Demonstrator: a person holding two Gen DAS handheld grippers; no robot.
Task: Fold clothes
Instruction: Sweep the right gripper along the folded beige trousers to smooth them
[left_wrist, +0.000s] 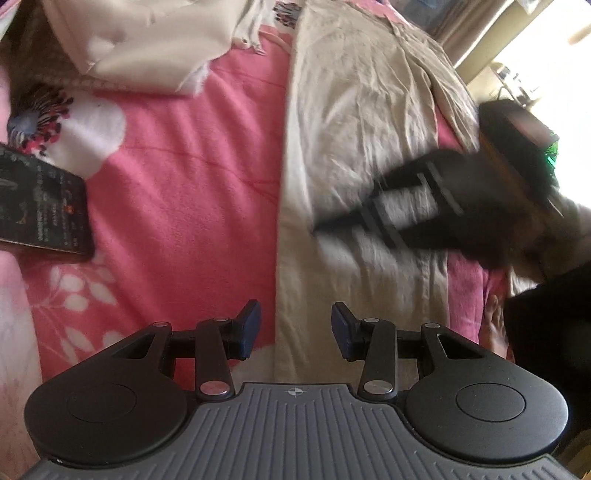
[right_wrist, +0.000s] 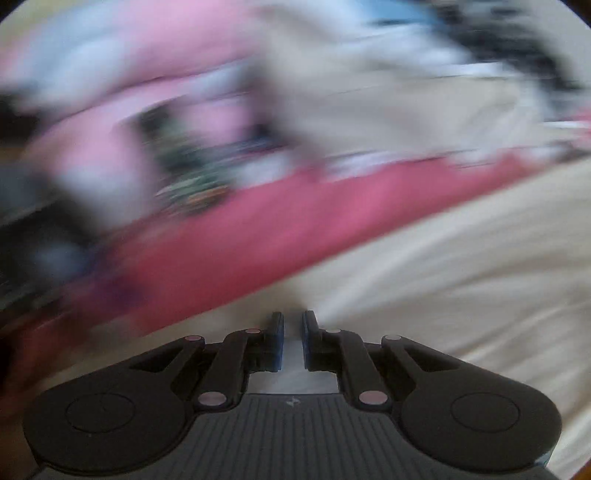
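Your left gripper (left_wrist: 295, 328) hangs with its blue pads spread and nothing between them, poised just above the near left edge of the long, wrinkled beige cloth garment (left_wrist: 354, 147). That garment is the landmark: it lies stretched lengthwise on the pink floral fleece blanket (left_wrist: 184, 177) covering the bed, running away from you toward the bright window side. Your right gripper (right_wrist: 293, 332) has its pads drawn nearly together; a pale strip shows in the narrow gap, but the blur leaves it unclear whether that is a pinched fold of the garment or just fabric lying beneath. In the left wrist view it sits over the garment's right half, smeared by motion. Left of the garment, well apart from it, a dark smartphone (left_wrist: 40, 206) rests on the blanket, and beyond the garment's far left corner lies a heap of cream-coloured clothing (left_wrist: 122, 40). By the look of it, you are in the lengthwise fold, with the right side being carried over toward the left edge. The next move likely calls for you to lay that side flat, edge to edge, while your left gripper pins or takes the near left hem so the cloth does not slide on the fleece.
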